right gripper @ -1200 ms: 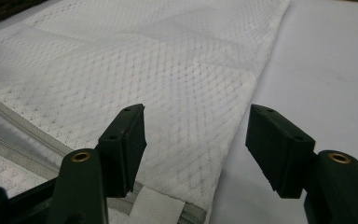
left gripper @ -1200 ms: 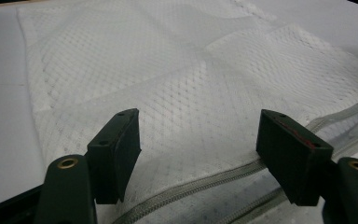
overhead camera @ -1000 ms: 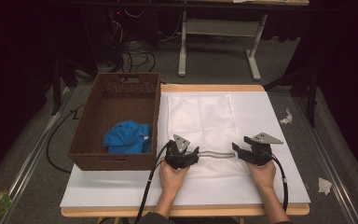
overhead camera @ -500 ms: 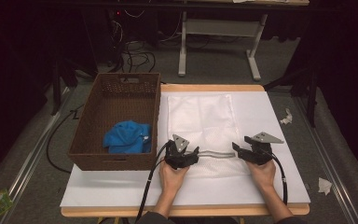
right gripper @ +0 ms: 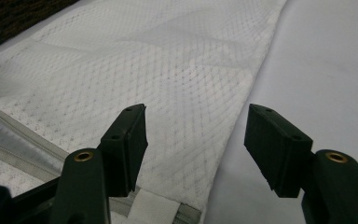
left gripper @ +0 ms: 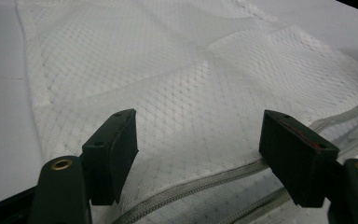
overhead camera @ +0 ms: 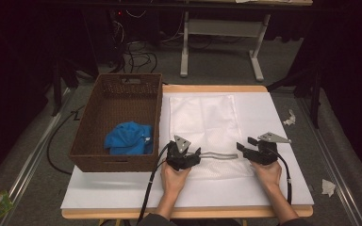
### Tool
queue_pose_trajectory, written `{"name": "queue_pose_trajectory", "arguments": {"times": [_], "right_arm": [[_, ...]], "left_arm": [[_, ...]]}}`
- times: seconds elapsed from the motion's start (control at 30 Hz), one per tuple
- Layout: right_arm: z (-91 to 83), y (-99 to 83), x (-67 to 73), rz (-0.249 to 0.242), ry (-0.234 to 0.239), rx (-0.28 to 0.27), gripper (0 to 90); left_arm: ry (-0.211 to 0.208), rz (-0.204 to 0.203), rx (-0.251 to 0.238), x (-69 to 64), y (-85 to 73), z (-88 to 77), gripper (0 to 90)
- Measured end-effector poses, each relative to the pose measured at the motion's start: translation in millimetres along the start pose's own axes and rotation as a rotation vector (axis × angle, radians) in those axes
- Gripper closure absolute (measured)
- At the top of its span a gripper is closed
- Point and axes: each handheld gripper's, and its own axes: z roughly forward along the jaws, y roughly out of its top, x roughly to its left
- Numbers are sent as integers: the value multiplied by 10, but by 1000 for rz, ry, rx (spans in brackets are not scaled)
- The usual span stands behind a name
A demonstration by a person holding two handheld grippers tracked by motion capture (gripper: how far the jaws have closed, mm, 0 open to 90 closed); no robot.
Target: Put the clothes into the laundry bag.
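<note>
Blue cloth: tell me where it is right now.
In the high view the blue cloth lies inside the brown wicker basket, at its near end, left of the white mesh bag.

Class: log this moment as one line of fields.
left gripper: open, over mesh bag zipper | right gripper: open, jaws just closing slightly, nothing between | basket: holds blue cloth

A white mesh bag (overhead camera: 206,127) with a diamond weave and a grey zipper (left gripper: 200,185) is seen on the white surface (overhead camera: 273,113). A blue cloth (overhead camera: 128,138) is seen in the brown woven basket (overhead camera: 99,117); black jaws are shown on both grippers
</note>
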Motion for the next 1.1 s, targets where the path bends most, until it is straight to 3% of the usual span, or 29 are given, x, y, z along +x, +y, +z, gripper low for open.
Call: {"name": "queue_pose_trajectory", "arguments": {"times": [0.33, 0.53, 0.7, 0.77, 0.97, 1.1], "right_arm": [[-66, 75, 58, -42, 12, -4, 386], [-94, 170, 250, -139, 39, 15, 349], [-128, 180, 370, -166, 60, 26, 340], [-129, 208, 469, -219, 64, 32, 330], [-105, 260, 616, -263, 75, 48, 329], [8, 277, 724, -284, 92, 84, 317]], "left_arm": [[1, -5, 3, 3, 1, 1, 286], [-2, -16, 1, 13, 0, 5, 290], [-6, -20, 8, 22, 2, 3, 291], [-4, -23, 10, 25, 4, 5, 291], [7, -30, 0, 25, -1, 2, 290], [2, -41, 11, 38, 3, 5, 290]]}}
